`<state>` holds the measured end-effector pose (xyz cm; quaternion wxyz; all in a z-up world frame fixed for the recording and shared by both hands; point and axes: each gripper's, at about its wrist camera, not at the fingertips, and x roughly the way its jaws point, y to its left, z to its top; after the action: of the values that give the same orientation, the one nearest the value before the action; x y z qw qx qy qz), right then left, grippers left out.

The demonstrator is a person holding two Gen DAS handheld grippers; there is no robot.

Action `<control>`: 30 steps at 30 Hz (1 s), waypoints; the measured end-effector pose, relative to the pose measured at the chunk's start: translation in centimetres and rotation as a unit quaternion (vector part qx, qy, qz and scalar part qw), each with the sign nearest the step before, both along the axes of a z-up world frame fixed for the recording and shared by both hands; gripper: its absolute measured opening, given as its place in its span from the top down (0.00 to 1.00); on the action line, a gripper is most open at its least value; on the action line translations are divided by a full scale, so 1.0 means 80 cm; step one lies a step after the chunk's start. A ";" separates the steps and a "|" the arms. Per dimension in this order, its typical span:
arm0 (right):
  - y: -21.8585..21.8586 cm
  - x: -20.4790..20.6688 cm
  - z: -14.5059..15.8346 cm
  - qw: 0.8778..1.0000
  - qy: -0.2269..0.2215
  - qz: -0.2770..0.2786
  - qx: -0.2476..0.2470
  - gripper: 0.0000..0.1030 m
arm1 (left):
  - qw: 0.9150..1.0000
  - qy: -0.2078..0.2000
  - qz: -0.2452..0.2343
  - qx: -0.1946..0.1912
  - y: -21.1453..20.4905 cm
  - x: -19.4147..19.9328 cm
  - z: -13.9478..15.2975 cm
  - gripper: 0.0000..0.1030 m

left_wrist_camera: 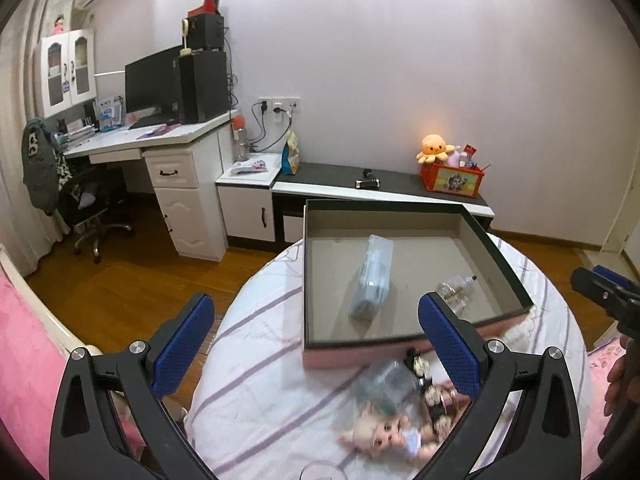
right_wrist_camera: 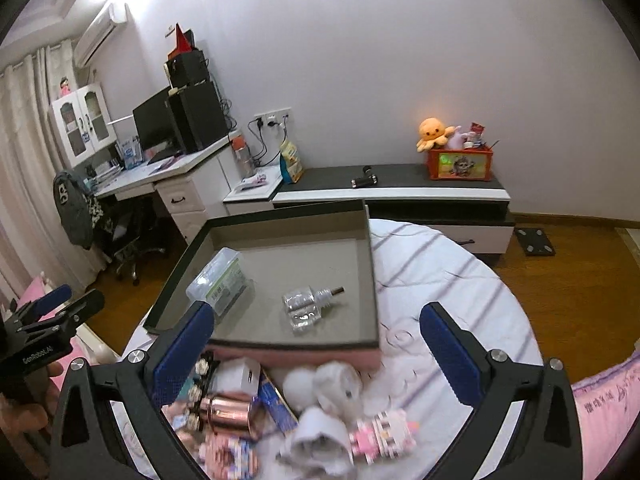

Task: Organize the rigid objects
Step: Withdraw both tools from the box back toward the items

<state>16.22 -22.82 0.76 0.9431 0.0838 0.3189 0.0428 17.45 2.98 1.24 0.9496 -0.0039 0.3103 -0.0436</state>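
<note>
Clear glass bottle on its side in grey-lined box.

Dim fisheye views, blurred foreground

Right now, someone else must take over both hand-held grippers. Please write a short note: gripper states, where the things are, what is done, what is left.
Left hand-held gripper: open, empty.
Right hand-held gripper: open, empty.
Box sits on the striped table.
Done: clear plastic case and glass bottle lie inside the box, apart from each other.
Left: a pile in front of the box, still on the table: doll, copper cup, pink block figure, white pieces and others, too blurred to name.
</note>
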 end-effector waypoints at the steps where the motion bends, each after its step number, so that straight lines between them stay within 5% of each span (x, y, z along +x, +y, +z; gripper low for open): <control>1: -0.001 -0.007 0.000 1.000 0.001 -0.002 -0.002 0.00 | 1.000 -0.002 0.002 0.004 0.001 -0.006 0.000 0.00; 16: -0.013 -0.104 -0.052 0.999 0.029 -0.036 -0.020 0.00 | 1.000 -0.010 0.016 0.010 -0.002 -0.104 -0.027 0.00; 30: 0.000 -0.115 -0.065 0.999 0.042 -0.023 -0.019 0.00 | 1.000 0.009 0.012 0.012 -0.009 -0.117 -0.043 0.00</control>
<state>7.02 -22.82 -4.43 0.9310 0.0750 0.3569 0.0114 8.06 2.26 -2.19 0.9473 0.0031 0.3191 -0.0287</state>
